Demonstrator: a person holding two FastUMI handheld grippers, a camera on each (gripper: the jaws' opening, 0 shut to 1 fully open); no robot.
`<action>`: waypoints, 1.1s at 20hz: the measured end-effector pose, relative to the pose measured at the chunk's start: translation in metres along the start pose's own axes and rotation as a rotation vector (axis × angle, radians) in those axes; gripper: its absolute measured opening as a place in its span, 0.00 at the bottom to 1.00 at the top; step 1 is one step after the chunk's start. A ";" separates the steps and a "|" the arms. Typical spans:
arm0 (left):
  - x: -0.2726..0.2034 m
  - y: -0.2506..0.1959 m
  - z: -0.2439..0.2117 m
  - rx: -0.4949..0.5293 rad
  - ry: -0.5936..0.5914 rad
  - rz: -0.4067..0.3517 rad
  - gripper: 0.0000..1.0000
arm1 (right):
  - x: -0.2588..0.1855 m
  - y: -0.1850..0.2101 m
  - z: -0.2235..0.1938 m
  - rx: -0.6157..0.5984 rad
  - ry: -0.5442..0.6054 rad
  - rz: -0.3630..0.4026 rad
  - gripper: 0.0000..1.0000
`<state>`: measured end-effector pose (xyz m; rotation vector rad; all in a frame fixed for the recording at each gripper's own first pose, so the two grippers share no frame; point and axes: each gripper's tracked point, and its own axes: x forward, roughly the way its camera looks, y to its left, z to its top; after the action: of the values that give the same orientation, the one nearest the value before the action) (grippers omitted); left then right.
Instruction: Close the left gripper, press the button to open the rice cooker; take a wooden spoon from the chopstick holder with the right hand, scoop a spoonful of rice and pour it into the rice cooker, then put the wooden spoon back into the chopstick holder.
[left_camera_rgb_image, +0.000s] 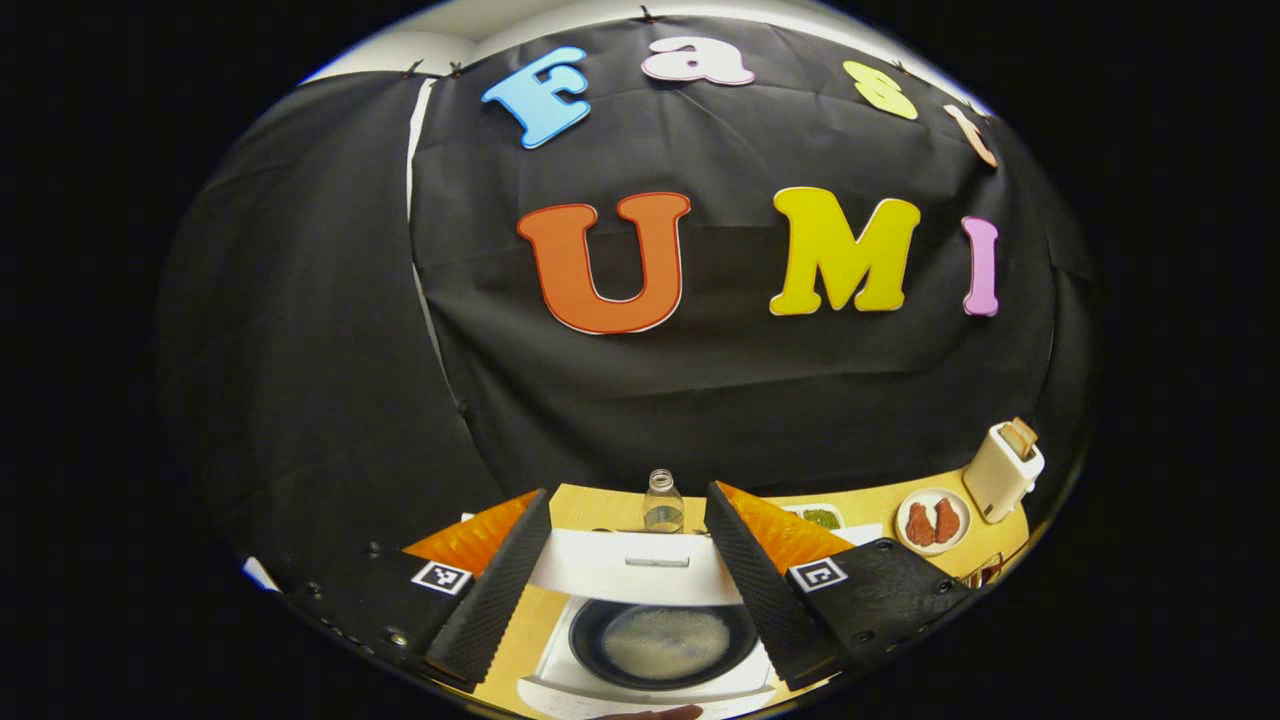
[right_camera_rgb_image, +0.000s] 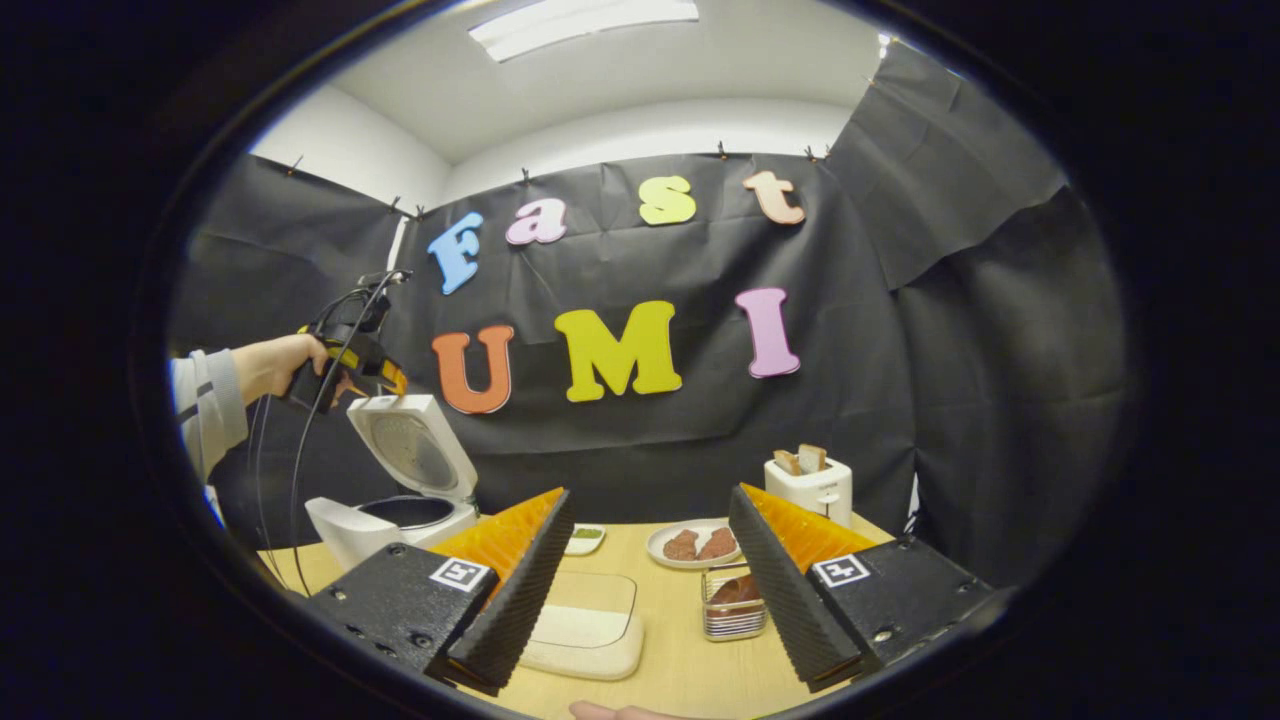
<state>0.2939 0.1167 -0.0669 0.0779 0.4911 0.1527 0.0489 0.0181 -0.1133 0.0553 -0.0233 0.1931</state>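
The rice cooker stands open on the wooden table, its lid tipped back and the dark inner pot showing pale rice inside; the left gripper hangs above the cooker with its fingers spread wide apart, holding nothing; behind the cooker stands a clear bottle, and to the cooker's right a plate of reddish food and a white toaster. In the right gripper view, the right gripper is spread apart and empty, right of the cooker; a wire chopstick holder and a white tray lie between its fingers; a hand holds the other gripper above the cooker's raised lid.
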 end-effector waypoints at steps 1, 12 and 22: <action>0.004 -0.006 -0.029 0.041 0.097 -0.005 0.83 | 0.000 0.001 0.000 -0.001 0.002 0.001 1.00; -0.003 -0.014 -0.115 0.032 0.372 -0.053 0.79 | -0.007 0.003 0.004 0.000 -0.003 0.018 1.00; -0.023 -0.016 -0.180 0.184 0.591 -0.072 0.84 | -0.016 0.008 0.006 -0.019 -0.003 0.024 1.00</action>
<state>0.1904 0.1042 -0.2164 0.1976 1.0964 0.0565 0.0317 0.0221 -0.1077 0.0360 -0.0290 0.2163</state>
